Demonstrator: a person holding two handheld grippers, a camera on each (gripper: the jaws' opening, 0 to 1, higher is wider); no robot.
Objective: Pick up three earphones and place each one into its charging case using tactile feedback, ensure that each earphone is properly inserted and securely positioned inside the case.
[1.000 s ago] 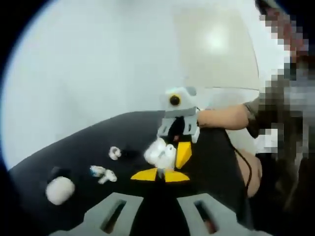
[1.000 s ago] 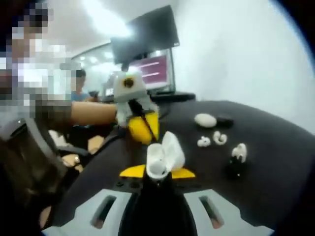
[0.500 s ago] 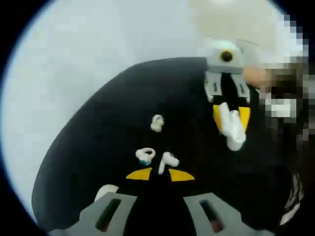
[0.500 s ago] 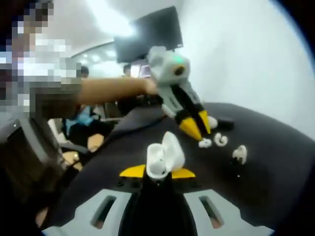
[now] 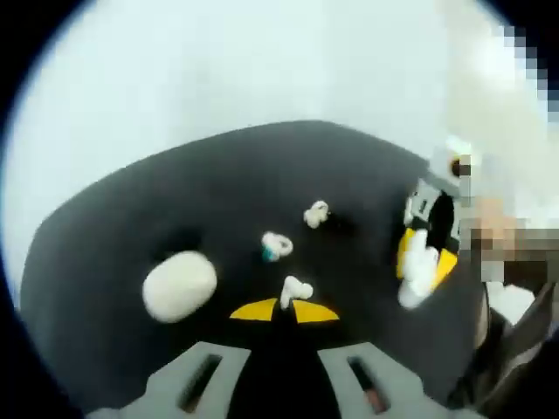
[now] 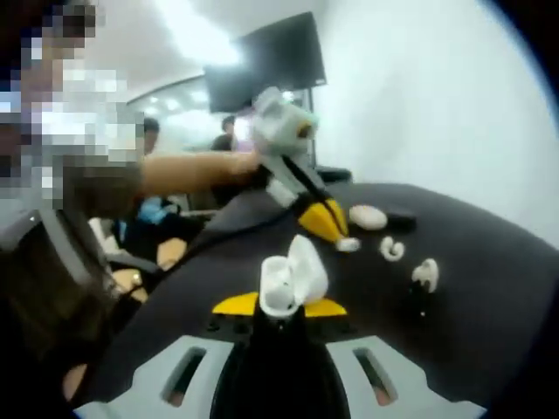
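Observation:
The black table (image 5: 131,218) carries several white earphones. One stemmed earphone (image 5: 295,289) sits between my left gripper's (image 5: 283,311) yellow tips, which are shut on its stem. In the right gripper view the left gripper (image 6: 325,225) slants down over the table with that earphone (image 6: 348,244) at its tip. My right gripper (image 6: 279,307) is shut on an open white charging case (image 6: 285,278), lid tilted back. That right gripper (image 5: 426,249) and its case (image 5: 417,272) also appear at the right of the left gripper view.
A hook-shaped earphone (image 5: 277,246) and another small earphone (image 5: 316,212) lie farther out. A closed oval white case (image 5: 179,285) rests to the left. A person's forearm (image 6: 188,170) reaches in behind the left gripper. A dark monitor (image 6: 262,61) stands behind the table.
The left gripper has closed in on the stemmed earphone and drawn it away from the hook-shaped one. The right gripper has held still with the open case.

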